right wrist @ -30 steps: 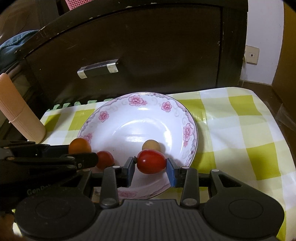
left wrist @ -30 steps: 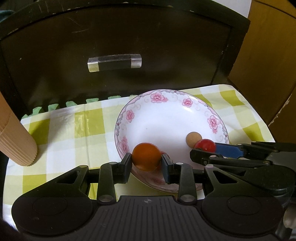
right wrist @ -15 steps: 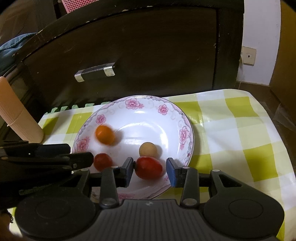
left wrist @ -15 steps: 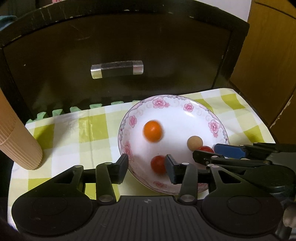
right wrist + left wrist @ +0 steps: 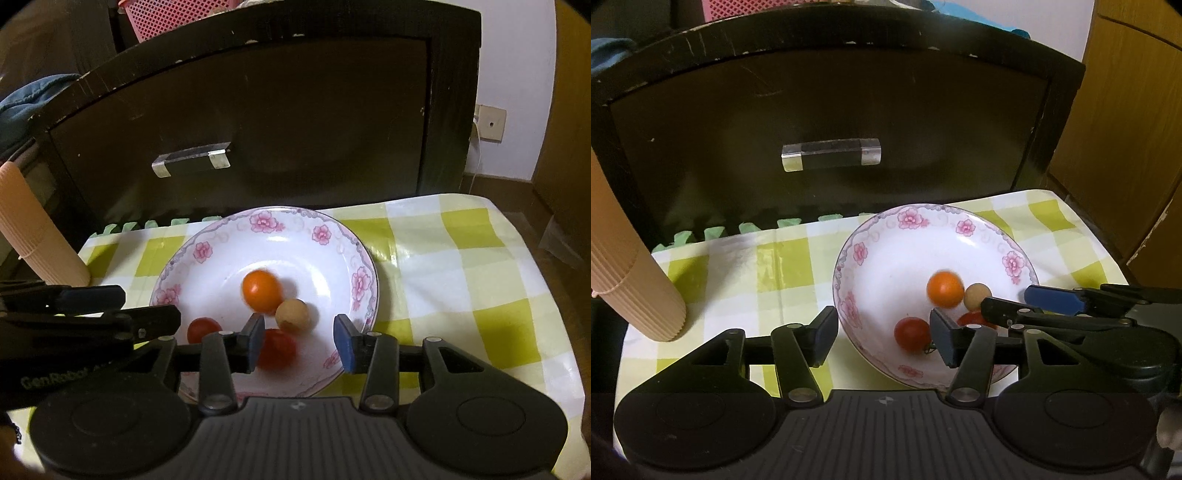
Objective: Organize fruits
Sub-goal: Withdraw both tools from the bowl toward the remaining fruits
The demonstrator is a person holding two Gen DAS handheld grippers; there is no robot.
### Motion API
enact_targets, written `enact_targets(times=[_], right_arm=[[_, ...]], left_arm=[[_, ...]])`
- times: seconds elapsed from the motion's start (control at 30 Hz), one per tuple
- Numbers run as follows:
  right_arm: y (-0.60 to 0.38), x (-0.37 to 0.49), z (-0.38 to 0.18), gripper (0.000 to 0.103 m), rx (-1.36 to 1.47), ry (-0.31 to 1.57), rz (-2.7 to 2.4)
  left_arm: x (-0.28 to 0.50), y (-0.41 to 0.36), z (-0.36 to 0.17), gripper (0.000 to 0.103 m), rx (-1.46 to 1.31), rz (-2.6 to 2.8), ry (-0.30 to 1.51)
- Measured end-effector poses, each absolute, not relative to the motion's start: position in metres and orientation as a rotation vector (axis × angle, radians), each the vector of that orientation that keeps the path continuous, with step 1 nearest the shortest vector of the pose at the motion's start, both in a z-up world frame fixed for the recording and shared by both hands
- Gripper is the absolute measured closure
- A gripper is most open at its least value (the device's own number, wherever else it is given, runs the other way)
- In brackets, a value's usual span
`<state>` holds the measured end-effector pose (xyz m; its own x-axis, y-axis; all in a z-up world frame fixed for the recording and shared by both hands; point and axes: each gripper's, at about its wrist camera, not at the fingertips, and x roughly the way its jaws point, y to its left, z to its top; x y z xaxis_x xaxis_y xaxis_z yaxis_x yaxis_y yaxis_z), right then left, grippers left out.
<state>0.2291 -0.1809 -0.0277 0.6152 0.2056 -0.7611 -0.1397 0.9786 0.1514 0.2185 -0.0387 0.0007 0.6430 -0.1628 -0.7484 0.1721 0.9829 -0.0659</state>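
A white plate with pink flowers [image 5: 912, 216] [image 5: 264, 214] sits on the checked cloth. In it lie an orange fruit [image 5: 945, 294] [image 5: 261, 290], a tan ball [image 5: 977, 296] [image 5: 292, 315], a small red tomato [image 5: 912, 333] [image 5: 203, 329] and an oblong red tomato [image 5: 279, 349]. My left gripper [image 5: 884, 341] hovers over the plate's near rim, its jaws opening. The small tomato lies free between them, close to the right finger. My right gripper [image 5: 299, 345] is open over the plate. The oblong tomato rests by its left pad, clear of the right pad.
A dark cabinet with a clear drawer handle [image 5: 831, 155] stands right behind the cloth [image 5: 775, 266]. A beige ribbed roll [image 5: 631, 288] leans at the left edge. Wooden panels [image 5: 1126, 147] rise on the right. The cloth's right part [image 5: 461, 277] is bare.
The left gripper let go of the orange fruit, which rolled across the plate to the tan ball, and its jaws widened. The right gripper's jaws parted from the oblong tomato, now lying in the plate.
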Motion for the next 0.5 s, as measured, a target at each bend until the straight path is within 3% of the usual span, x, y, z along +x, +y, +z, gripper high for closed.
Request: enact_targets(times=[0.5], right_arm=[[-0.180, 0.217, -0.014, 0.063, 0.088, 0.868, 0.192]], left_arm=[[0.204, -0.038, 0.015, 0.039, 0.012, -0.188, 0.829]])
